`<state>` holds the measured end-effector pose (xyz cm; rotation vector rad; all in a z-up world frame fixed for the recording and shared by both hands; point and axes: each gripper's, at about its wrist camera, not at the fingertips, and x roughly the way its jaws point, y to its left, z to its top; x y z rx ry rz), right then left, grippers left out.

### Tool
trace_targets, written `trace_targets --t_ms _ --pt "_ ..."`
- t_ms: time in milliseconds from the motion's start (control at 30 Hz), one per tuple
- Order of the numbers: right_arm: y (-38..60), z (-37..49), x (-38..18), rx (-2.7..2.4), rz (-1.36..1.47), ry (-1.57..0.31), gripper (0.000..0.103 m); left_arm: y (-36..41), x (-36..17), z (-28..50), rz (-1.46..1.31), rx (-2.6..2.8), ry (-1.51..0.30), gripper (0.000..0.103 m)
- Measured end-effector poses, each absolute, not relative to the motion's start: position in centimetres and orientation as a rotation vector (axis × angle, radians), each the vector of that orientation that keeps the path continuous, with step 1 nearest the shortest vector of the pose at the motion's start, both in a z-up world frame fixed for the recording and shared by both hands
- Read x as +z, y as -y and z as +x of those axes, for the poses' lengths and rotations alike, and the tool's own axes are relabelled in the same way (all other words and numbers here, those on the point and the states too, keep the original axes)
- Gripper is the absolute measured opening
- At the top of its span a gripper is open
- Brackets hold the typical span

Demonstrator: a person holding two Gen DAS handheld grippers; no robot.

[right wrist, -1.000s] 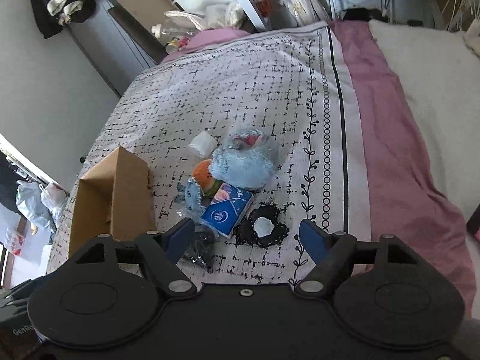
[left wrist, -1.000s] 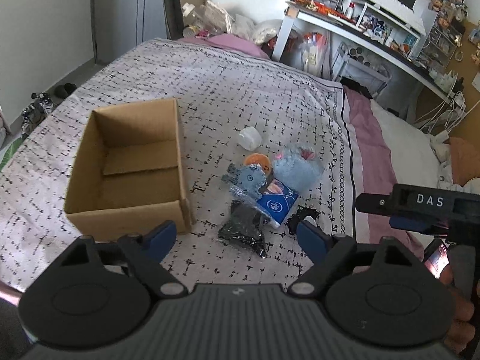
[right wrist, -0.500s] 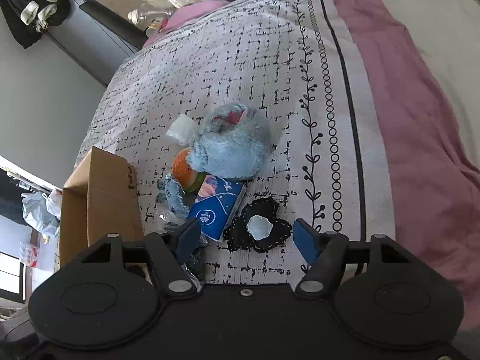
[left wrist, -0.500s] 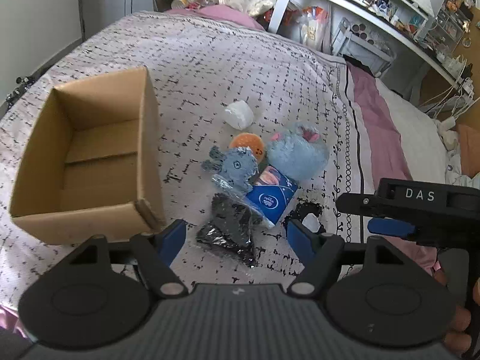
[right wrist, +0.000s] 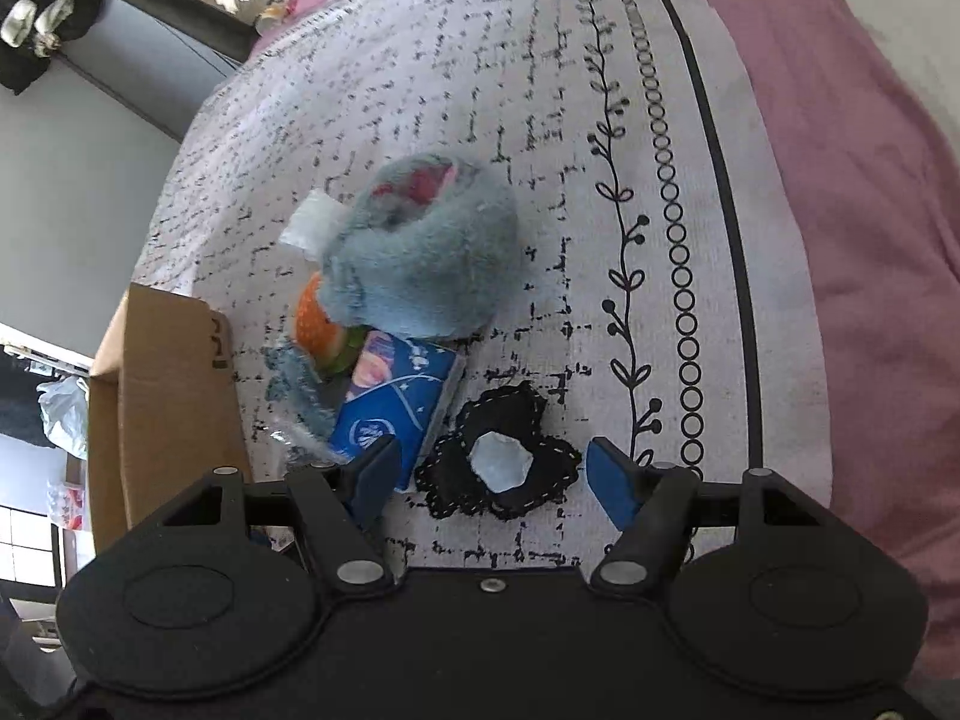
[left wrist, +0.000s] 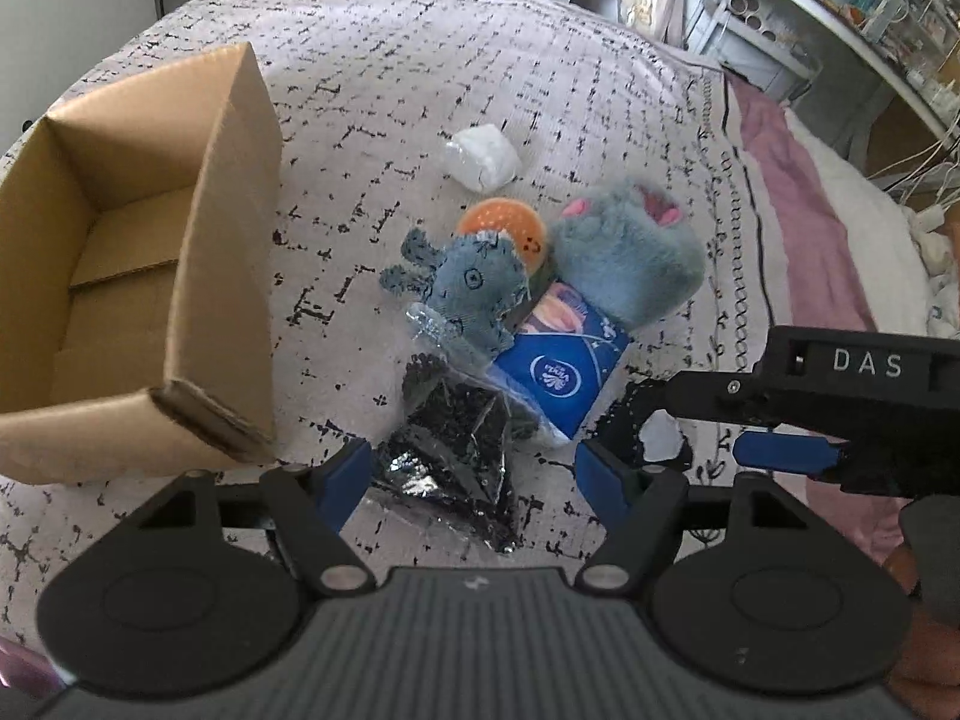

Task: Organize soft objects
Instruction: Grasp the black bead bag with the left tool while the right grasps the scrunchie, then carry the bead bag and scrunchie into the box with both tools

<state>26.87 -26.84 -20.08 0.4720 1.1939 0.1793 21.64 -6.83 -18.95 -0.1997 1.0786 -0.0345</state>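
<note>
While jaws gape, left gripper (left wrist: 471, 468) over black bag (left wrist: 447, 450), cardboard box (left wrist: 198, 276) beside.

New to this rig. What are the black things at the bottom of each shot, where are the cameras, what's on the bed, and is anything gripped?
No robot here: a person carries a two-finger gripper in each hand, and a fisheye camera on each looks forward along its blue-tipped fingers. One picture is from the left gripper, the other from the right gripper. The right gripper also shows from the side in the left view.

On the bedspread lie an empty cardboard box, a grey plush, a small blue plush, an orange ball, a blue tissue pack, a black foil packet, a white wad and a black felt piece.

Both grippers are open and hold nothing: left over the packet, right over the felt.
</note>
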Motion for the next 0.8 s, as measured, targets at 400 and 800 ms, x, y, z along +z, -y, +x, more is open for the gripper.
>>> trace_targets --t_ms 400,800 --pt "25.4 28.6 -23.9 0.163 0.432 -1.281 0.067 6.9 -20.9 23.4 -0.189 -0.022 -1.114 0.074" --pt "25.6 27.8 -23.1 0.185 0.444 -1.235 0.021 6.5 -20.0 22.2 -0.250 -0.050 -1.080 0.039"
